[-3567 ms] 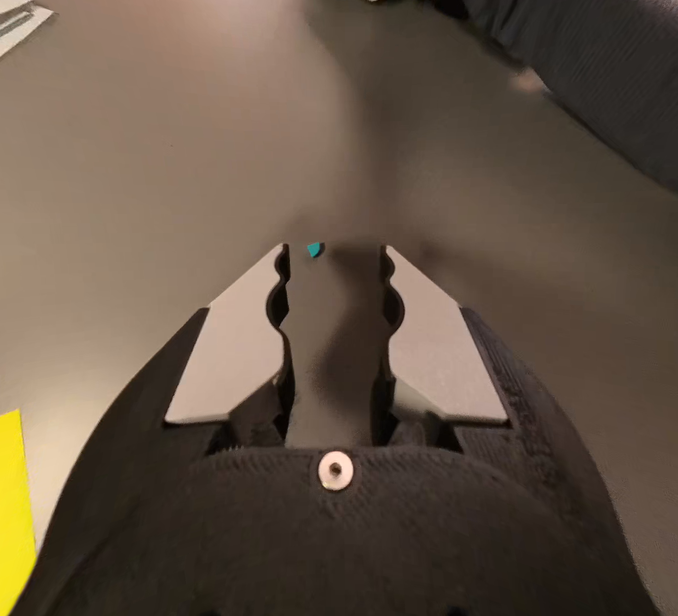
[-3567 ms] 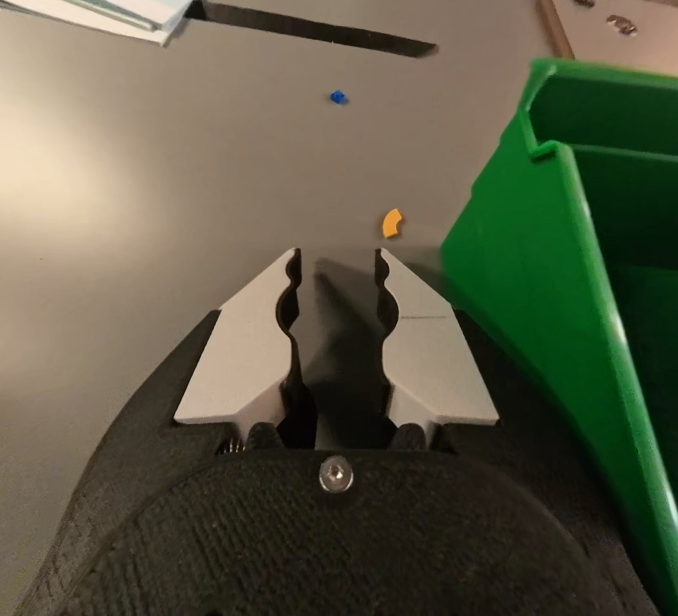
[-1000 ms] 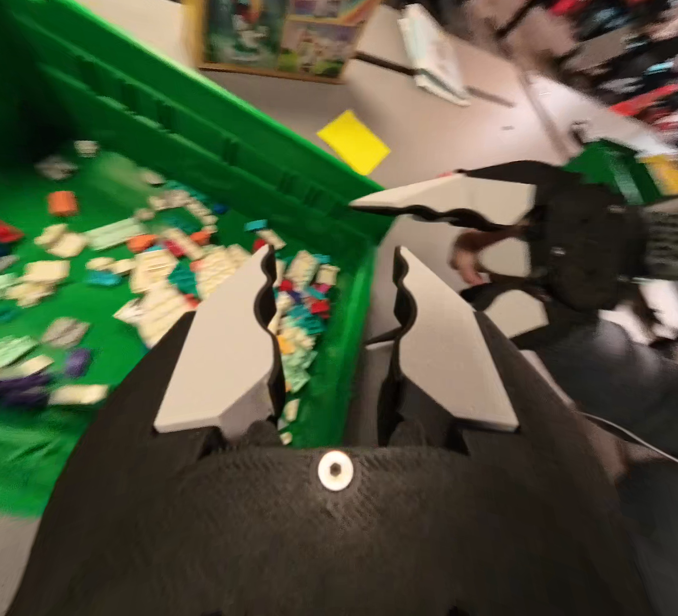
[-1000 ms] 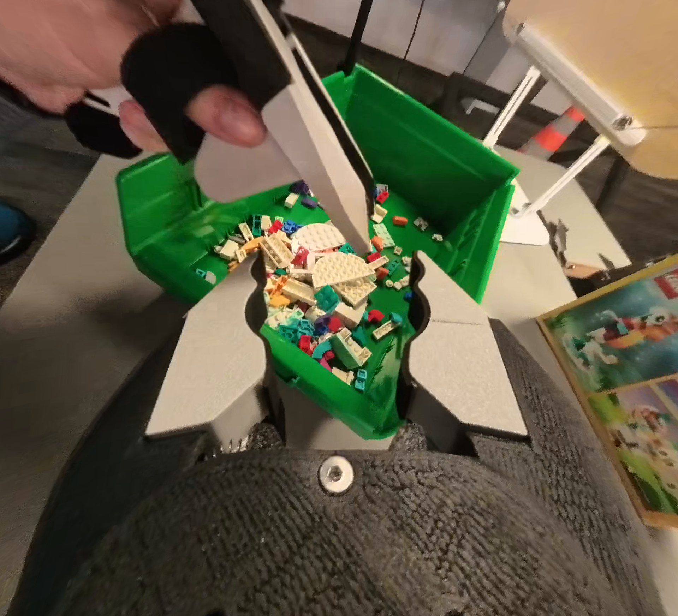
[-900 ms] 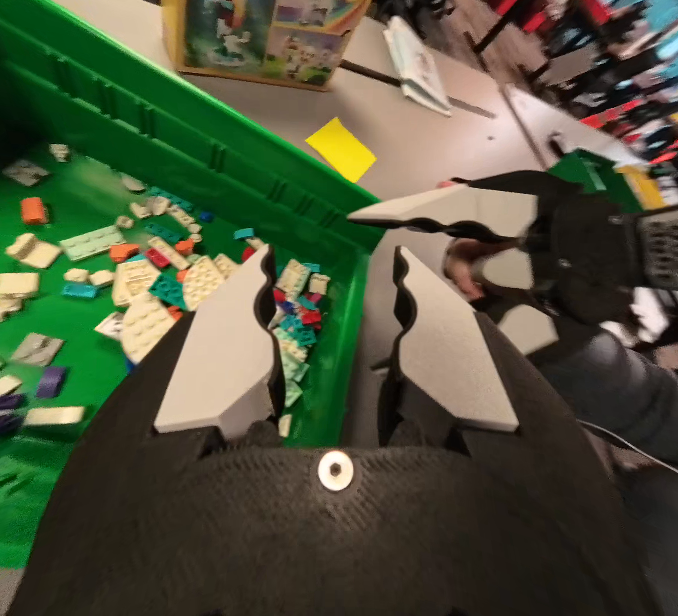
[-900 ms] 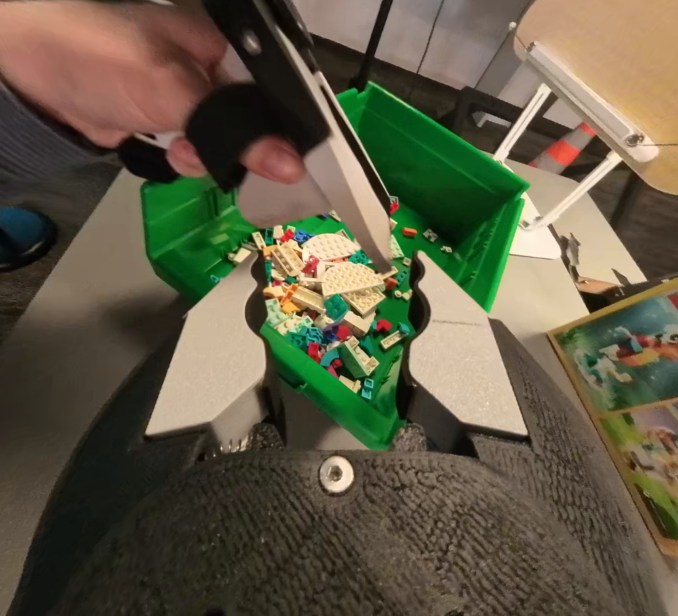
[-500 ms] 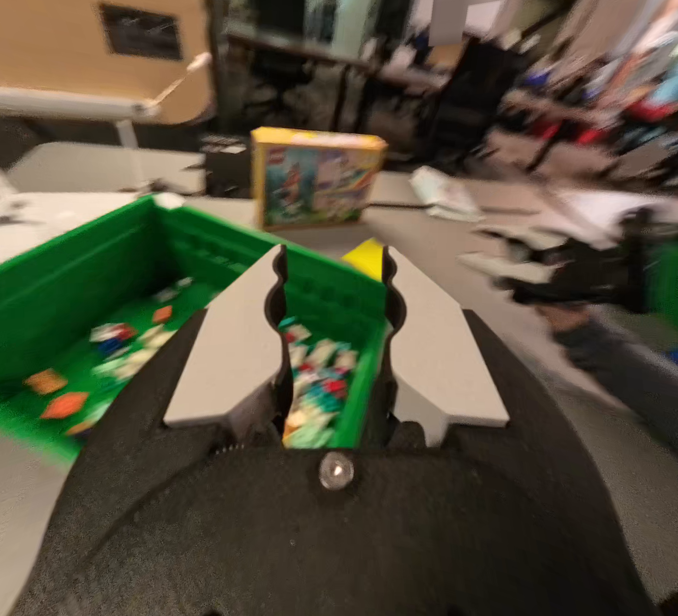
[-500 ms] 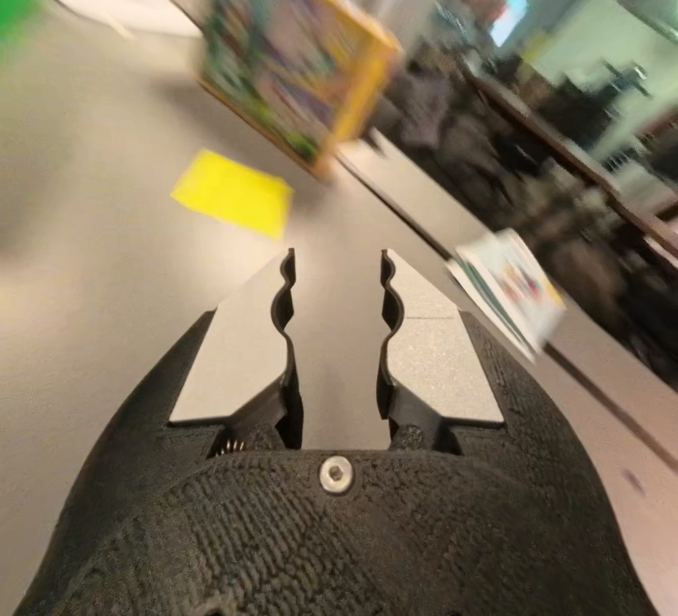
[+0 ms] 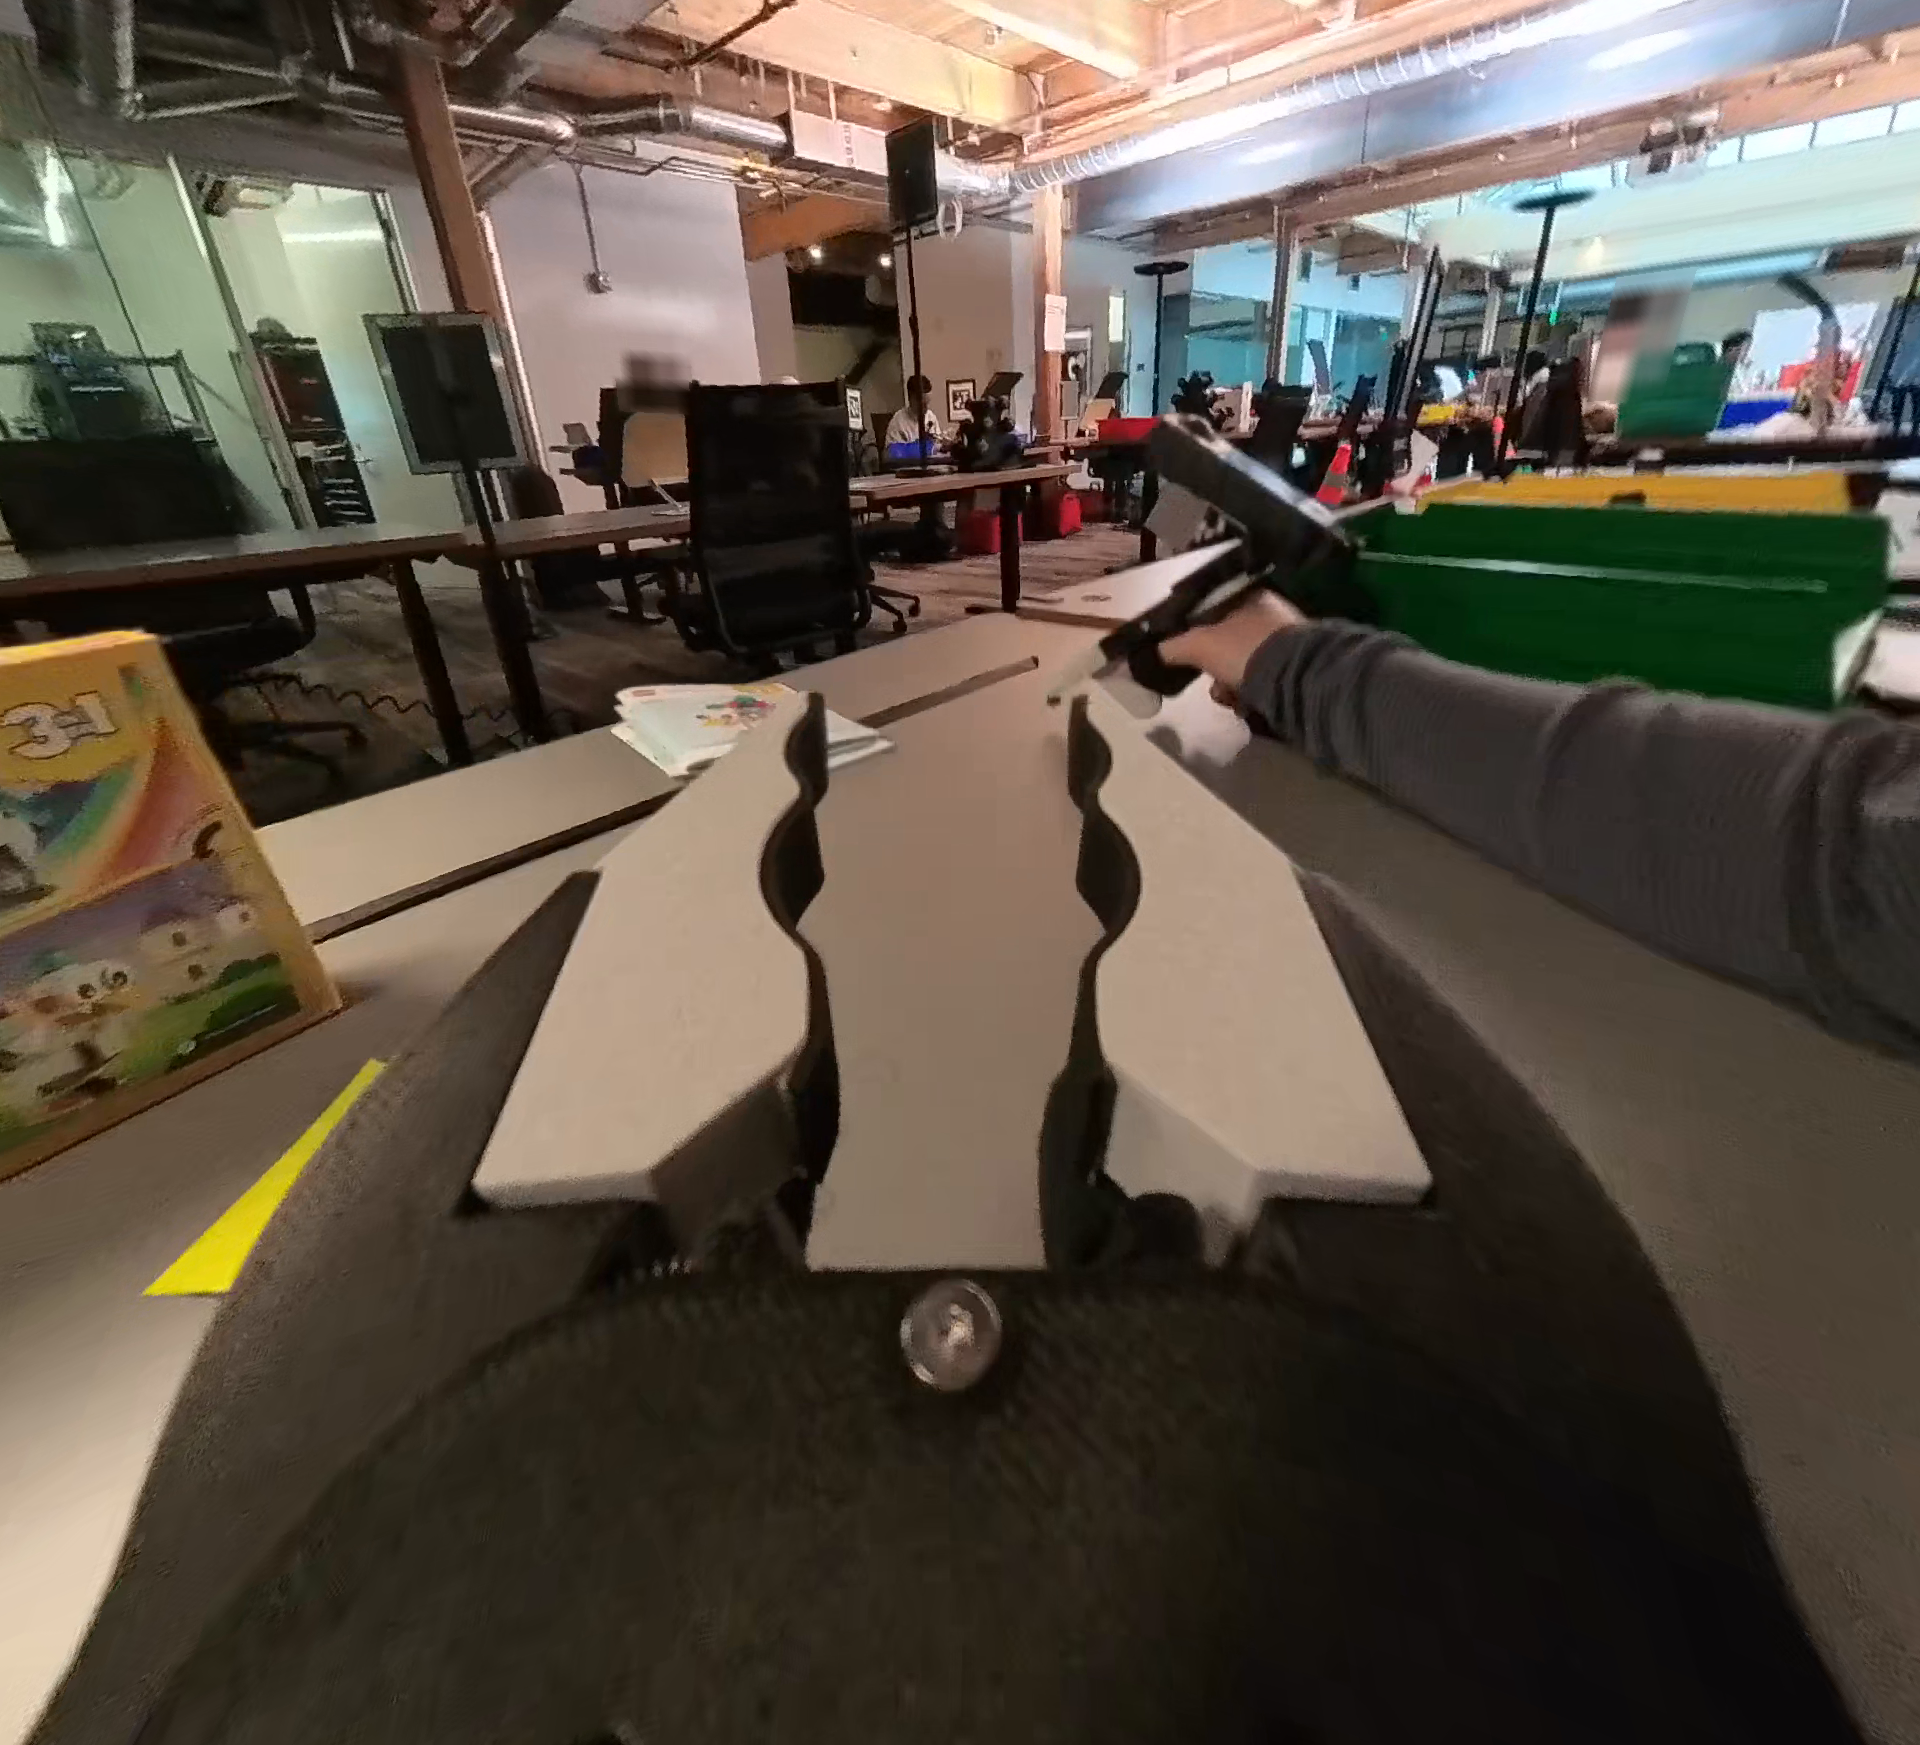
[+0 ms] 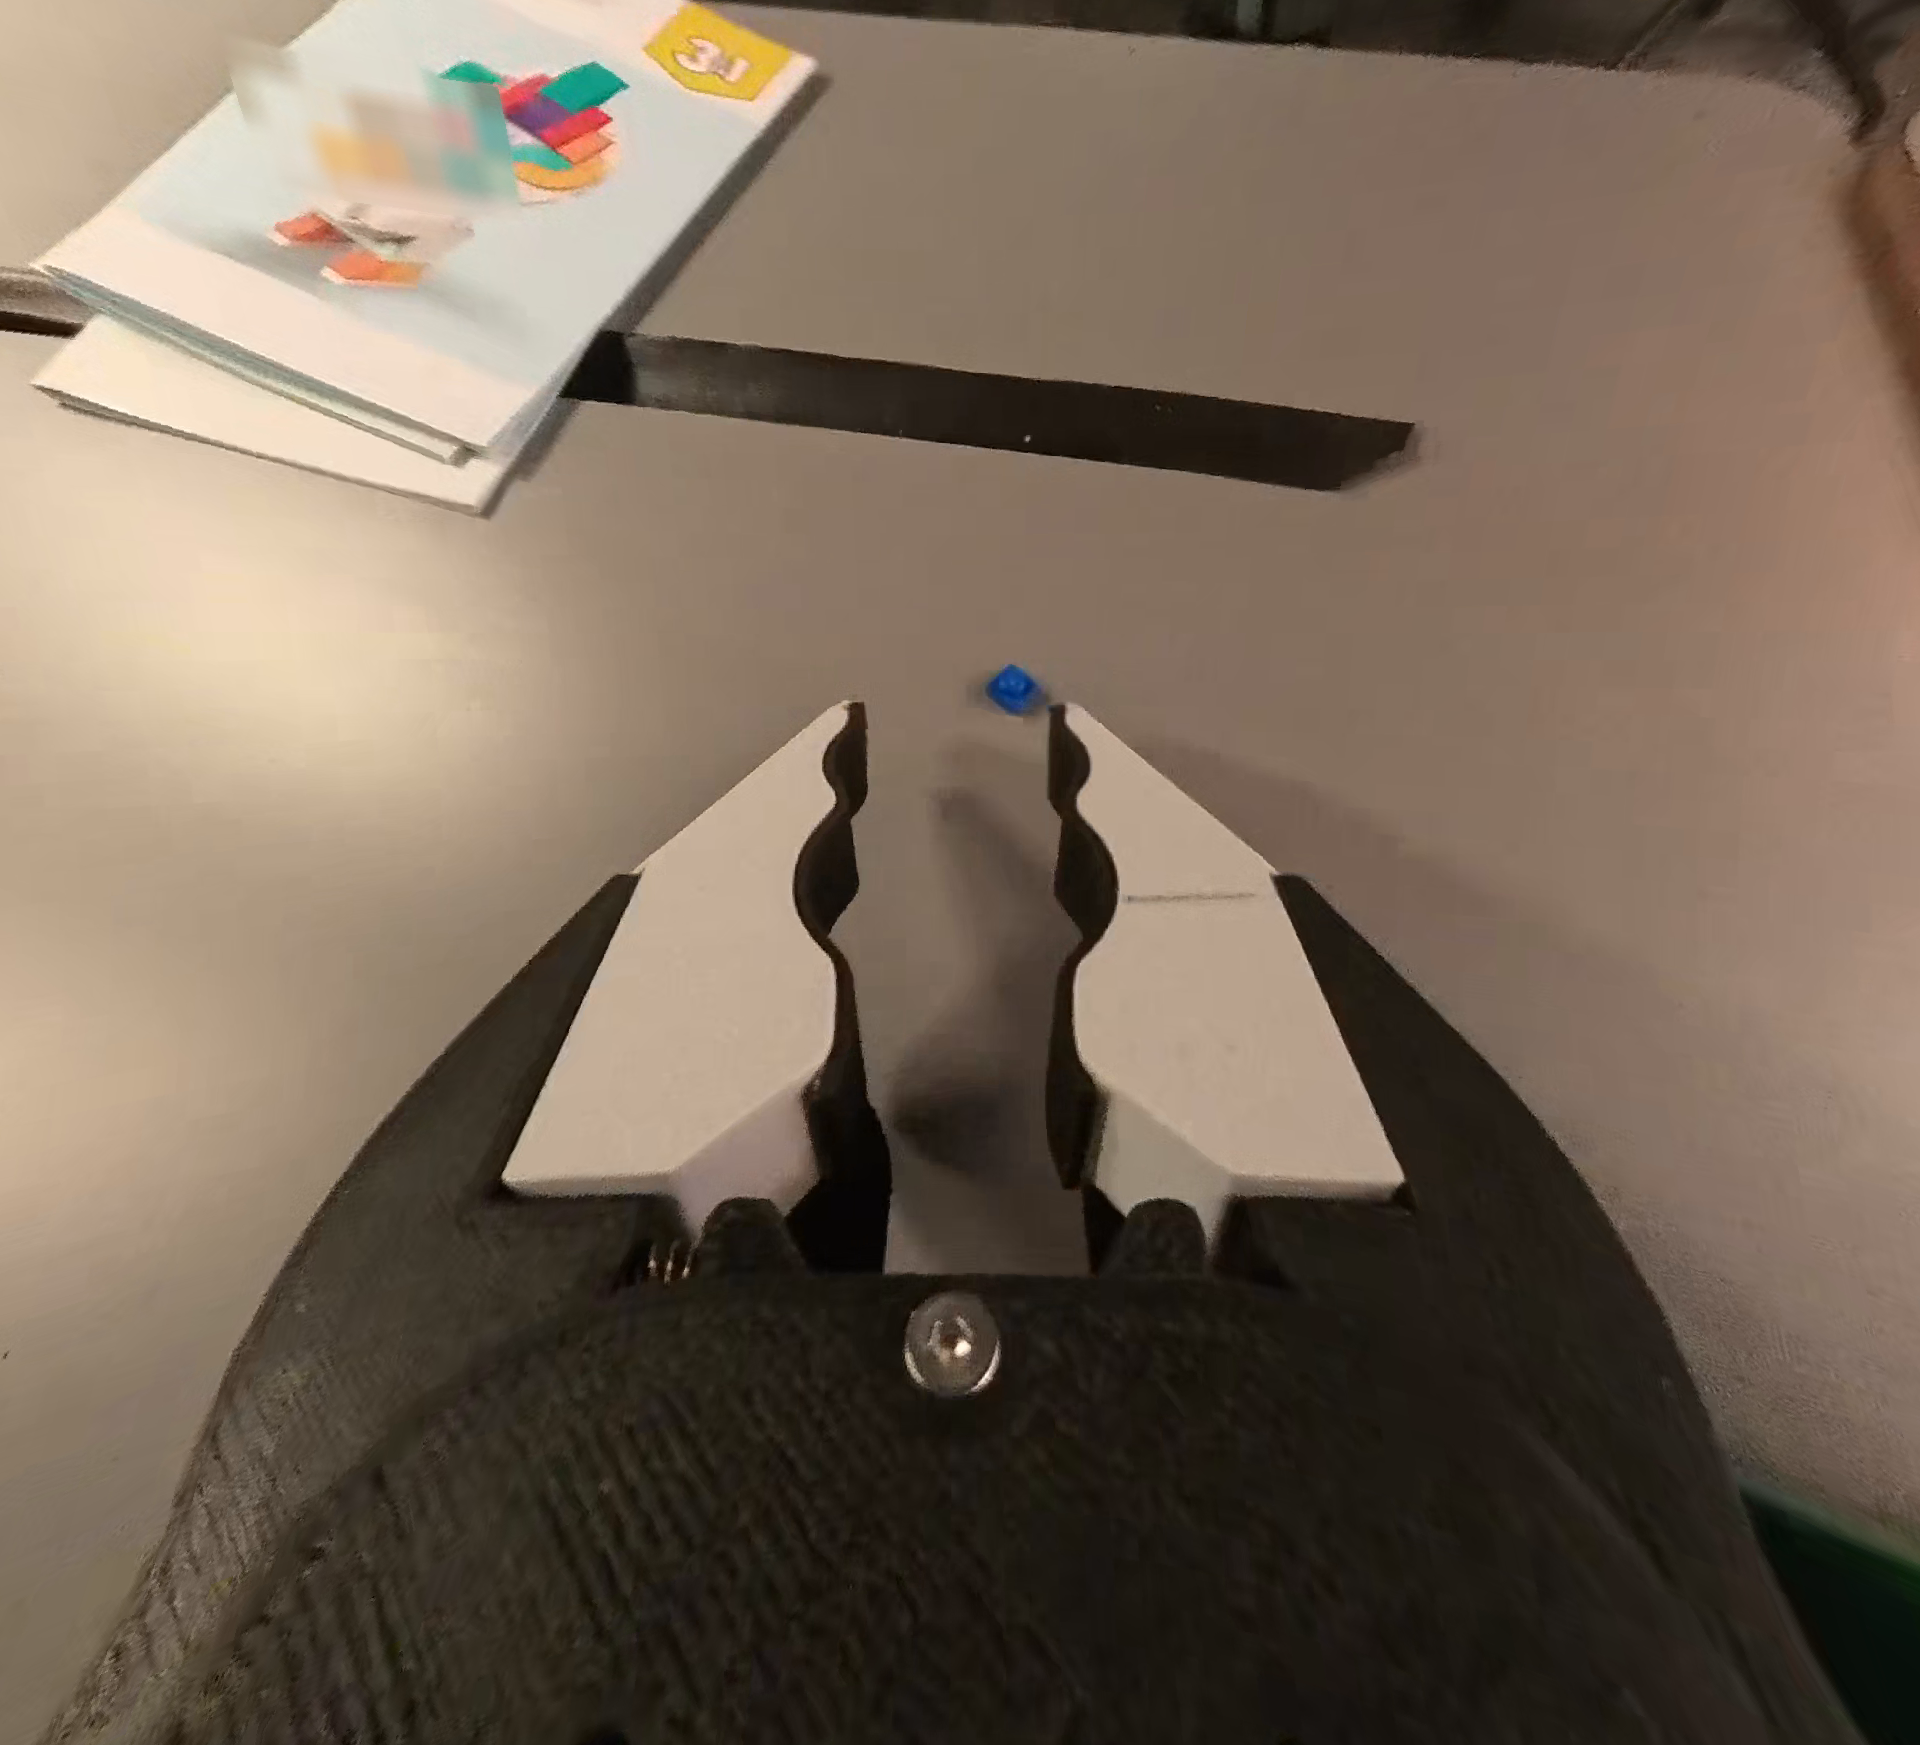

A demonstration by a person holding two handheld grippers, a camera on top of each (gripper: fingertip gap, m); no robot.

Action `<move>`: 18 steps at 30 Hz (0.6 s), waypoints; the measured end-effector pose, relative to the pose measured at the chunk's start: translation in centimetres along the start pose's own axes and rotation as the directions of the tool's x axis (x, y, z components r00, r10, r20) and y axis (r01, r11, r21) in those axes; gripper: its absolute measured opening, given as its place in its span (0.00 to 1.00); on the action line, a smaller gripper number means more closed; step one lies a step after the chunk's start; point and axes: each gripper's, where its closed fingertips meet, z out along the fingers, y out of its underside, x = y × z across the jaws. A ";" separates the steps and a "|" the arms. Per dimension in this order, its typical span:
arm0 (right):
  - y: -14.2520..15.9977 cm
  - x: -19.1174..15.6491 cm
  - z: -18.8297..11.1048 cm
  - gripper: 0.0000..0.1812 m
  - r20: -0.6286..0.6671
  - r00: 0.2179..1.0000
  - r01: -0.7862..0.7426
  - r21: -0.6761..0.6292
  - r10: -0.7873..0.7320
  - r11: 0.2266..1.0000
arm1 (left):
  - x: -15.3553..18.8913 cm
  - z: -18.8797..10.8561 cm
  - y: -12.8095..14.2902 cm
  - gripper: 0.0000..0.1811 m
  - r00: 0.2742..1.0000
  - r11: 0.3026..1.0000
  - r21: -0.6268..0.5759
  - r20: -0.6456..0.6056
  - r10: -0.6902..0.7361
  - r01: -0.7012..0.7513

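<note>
Your right tool [image 10: 954, 719] sits low over the grey table [image 10: 312, 708], fingers spread apart w/ nothing between them. A small blue brick [image 10: 1012, 689] lies on the table just ahead of the tips, close to the right finger's tip but not touching it, slightly right of the gap's centre line. Beyond the brick a long dark slot [image 10: 987, 422] cuts across the table. A stack of booklets [image 10: 416, 189] lies at far left, its near corner overlapping the slot's left end. A green edge [image 10: 1849, 1581] shows at bottom right, behind the tool body.

Your left tool [image 9: 943, 719] is held level, pointing across the table [image 9: 935, 864] toward the room; fingers apart, empty, nothing near the tips. To its left stands a yellow-edged picture box [image 9: 114, 874] on the table, w/ a yellow sheet [image 9: 265, 1186] lying flat just in front of it. The booklets [image 9: 717, 724] lie past the left fingertip. In this view your right arm in a grey sleeve [image 9: 1610, 802] reaches in from the right, hand gripping the right tool [image 9: 1075, 677], which tilts down toward the table. Behind the arm sits a green bin [image 9: 1621, 594]. A black office chair [image 9: 769, 532] and more desks stand farther back; can't tell details there.
</note>
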 end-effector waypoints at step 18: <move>-1.1 -1.4 1.1 0.03 0.100 0.958 0.265 0.042 -0.268 0.963 | 0.0 0.5 2.4 0.23 1.000 0.996 -0.089 -0.018 -0.018 0.016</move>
